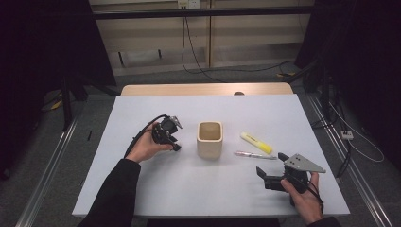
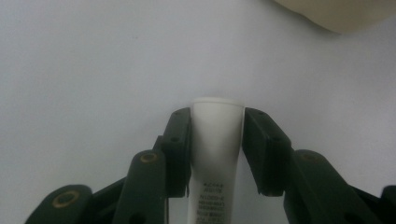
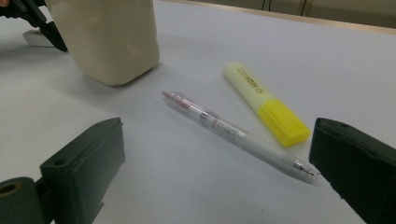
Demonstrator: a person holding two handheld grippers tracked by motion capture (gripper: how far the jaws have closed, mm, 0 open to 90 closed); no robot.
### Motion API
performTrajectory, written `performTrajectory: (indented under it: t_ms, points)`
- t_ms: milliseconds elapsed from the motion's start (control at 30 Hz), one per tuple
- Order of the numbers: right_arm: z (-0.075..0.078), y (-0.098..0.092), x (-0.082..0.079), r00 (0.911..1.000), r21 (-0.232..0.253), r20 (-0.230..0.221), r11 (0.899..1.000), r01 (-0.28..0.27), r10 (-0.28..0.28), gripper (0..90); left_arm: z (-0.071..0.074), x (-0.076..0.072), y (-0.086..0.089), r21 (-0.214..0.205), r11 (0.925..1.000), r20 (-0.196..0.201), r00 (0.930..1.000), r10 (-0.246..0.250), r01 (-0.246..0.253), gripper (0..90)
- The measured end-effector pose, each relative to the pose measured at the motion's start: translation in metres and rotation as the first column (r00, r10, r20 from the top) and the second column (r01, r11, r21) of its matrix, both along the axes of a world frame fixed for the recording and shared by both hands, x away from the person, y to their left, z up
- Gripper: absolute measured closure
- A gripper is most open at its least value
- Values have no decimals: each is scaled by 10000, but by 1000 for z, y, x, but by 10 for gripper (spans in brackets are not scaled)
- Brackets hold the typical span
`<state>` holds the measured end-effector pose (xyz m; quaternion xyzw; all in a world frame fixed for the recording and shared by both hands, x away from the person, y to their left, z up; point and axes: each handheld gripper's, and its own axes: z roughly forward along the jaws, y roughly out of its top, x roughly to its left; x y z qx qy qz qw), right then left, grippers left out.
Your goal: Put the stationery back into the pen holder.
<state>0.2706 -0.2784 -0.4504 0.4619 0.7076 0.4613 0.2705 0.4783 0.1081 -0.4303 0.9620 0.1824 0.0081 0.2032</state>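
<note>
Jaws of your left tool (image 2: pixel 217 122) clamp a white tube (image 2: pixel 215 154) lying on the table (image 2: pixel 84 70), its cap poking just past the tips, the beige cup (image 2: pixel 336 11) ahead. Your right tool (image 3: pixel 219 172) stands wide open, the pen (image 3: pixel 238 133) lying between its jaws.

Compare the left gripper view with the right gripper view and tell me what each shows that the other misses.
Left gripper view: the left hand-held gripper has its pads against a white tube with small print, lying on the table.

Right gripper view: the right hand-held gripper stands open, with a clear pen and a yellow highlighter lying ahead of it, apart from each other.

Both: the cream cup and the white tabletop.
</note>
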Motion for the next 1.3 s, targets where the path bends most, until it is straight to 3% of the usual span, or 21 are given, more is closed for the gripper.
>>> performTrajectory:
  t_ms: [300, 467, 567, 800, 900, 1033, 1233, 1300]
  points:
    - [0, 0, 0, 10000, -7, 23, 10000, -7, 8, 32, 0, -1, 0, 56, 9998, 142, 9997, 181, -182, 675]
    - [0, 0, 0, 10000, -14, 21, 10000, -27, 27, 32, 1, 0, 1, -37, 9998, -43, 9998, 206, -206, 677]
    - [0, 0, 0, 10000, -2, 20, 10000, -15, 15, 32, 2, 0, 2, 32, 9989, 174, 9988, 460, -461, 677]
    - [0, 0, 0, 10000, -13, 14, 10000, -14, 14, 32, 6, 0, 8, -725, 9920, 207, 9942, 1054, -1036, 678]
    - [0, 0, -1, 10000, -11, 23, 10000, -7, 7, 32, 10, 0, 10, -852, 9918, 195, 9950, 977, -957, 679]
    - [0, 0, -1, 10000, -3, 24, 10000, -8, 8, 32, 13, 0, 12, -1197, 9860, 213, 9926, 1199, -1165, 679]
    - [0, 0, -1, 10000, -6, 30, 10000, -11, 11, 32, 24, -3, 17, -1921, 9728, 541, 9883, 1425, -1297, 678]
    - [0, 0, -1, 10000, -12, 29, 10000, -12, 12, 32, 27, -5, 19, -2249, 9650, 632, 9862, 1529, -1352, 677]
